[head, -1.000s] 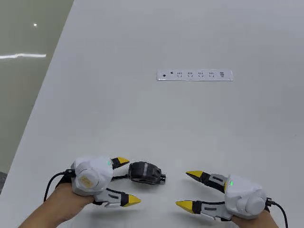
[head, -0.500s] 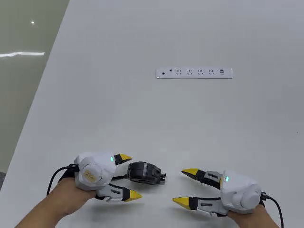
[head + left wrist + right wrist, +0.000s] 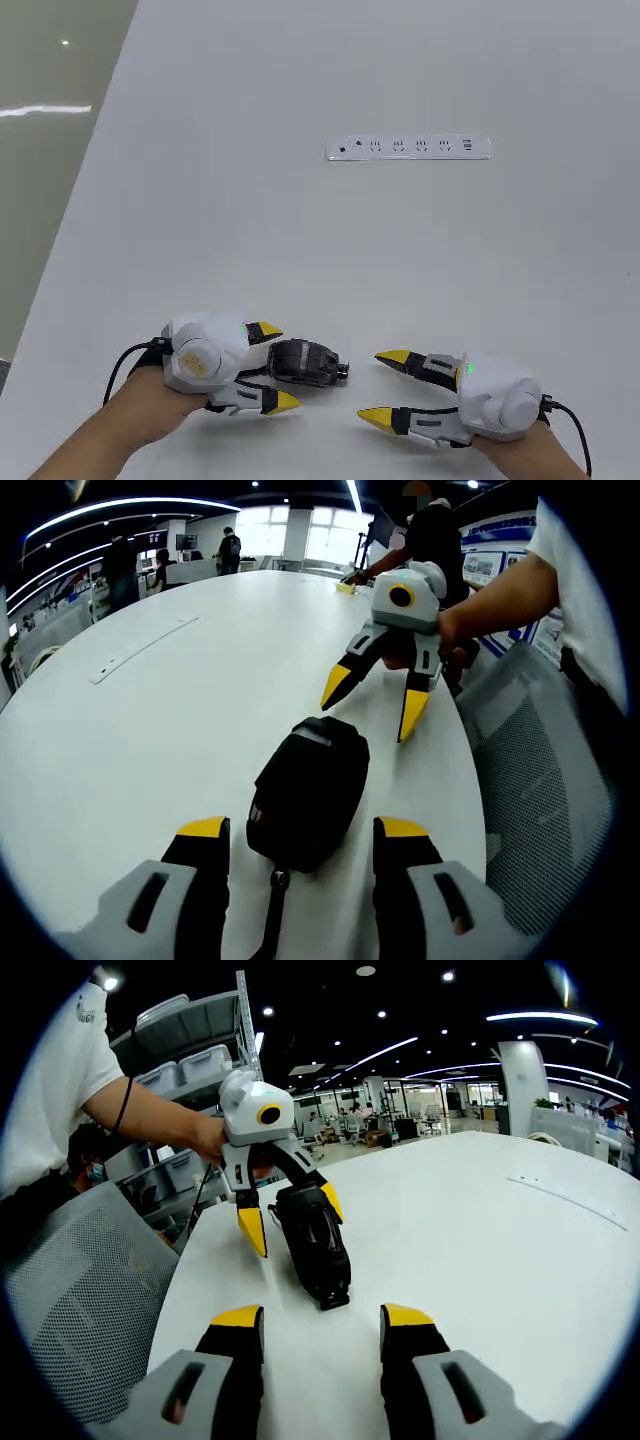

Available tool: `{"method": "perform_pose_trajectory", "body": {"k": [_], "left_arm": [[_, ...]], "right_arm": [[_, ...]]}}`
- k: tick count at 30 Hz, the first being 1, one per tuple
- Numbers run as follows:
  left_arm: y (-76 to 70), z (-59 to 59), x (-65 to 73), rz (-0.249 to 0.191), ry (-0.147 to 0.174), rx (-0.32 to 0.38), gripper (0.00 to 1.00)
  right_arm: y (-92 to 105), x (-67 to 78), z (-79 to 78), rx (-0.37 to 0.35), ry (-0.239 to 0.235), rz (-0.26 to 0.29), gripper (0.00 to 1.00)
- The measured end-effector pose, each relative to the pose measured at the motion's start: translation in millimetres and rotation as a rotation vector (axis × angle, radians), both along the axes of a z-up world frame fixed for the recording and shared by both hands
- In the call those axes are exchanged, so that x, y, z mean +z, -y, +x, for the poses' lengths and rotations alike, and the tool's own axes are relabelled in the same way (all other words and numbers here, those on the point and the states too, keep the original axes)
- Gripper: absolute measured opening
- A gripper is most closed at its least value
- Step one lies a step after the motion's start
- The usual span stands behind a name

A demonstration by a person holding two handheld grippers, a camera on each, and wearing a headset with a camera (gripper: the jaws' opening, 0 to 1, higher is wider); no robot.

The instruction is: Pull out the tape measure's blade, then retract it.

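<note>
- Your left gripper [image 3: 279, 365] has its 2 jaws spread, one on each side of the tape measure [image 3: 305, 362]. The left gripper view shows a gap on both sides of the case.
- The tape measure, a black case, lies flat on the white table [image 3: 300, 230] near its front edge, with its blade end pointing at your right gripper [image 3: 377, 387].
- Your right gripper is spread too and grips nothing. Its yellow tips sit near the case's blade end but apart from it.
- A white power strip [image 3: 408, 148] lies well beyond, further up the table.
</note>
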State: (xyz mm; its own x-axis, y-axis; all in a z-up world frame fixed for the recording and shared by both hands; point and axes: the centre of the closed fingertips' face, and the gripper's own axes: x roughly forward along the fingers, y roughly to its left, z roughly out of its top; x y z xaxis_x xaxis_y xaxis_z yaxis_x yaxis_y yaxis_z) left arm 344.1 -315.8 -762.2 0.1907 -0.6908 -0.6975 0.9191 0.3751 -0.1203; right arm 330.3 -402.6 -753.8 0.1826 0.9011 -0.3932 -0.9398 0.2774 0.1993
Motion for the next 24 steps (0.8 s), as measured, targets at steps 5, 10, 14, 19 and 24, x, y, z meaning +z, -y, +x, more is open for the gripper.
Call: {"method": "perform_pose_trajectory", "body": {"k": [5,10,14,19,24], "left_arm": [[1.2,1.5,-1.5,0.004,-0.001,-0.003,0.52],[3.2,2.1,-3.1,0.004,-0.004,-0.009,0.48],[4.2,3.5,-4.1,0.004,-0.005,-0.005,0.44],[3.0,3.7,-7.2,0.009,-0.015,-0.003,0.35],[3.0,3.9,-8.2,0.008,-0.016,-0.003,0.34]], "right_arm": [[-2.3,0.0,1.3,-0.001,-0.004,0.008,0.46],[-3.9,-0.8,2.2,0.001,-0.005,0.008,0.46],[-5.1,-0.4,2.5,0.001,-0.006,0.011,0.46],[-6.4,-0.2,1.9,0.004,-0.011,0.014,0.45],[-6.3,-2.1,0.9,0.004,-0.017,0.013,0.44]]}}
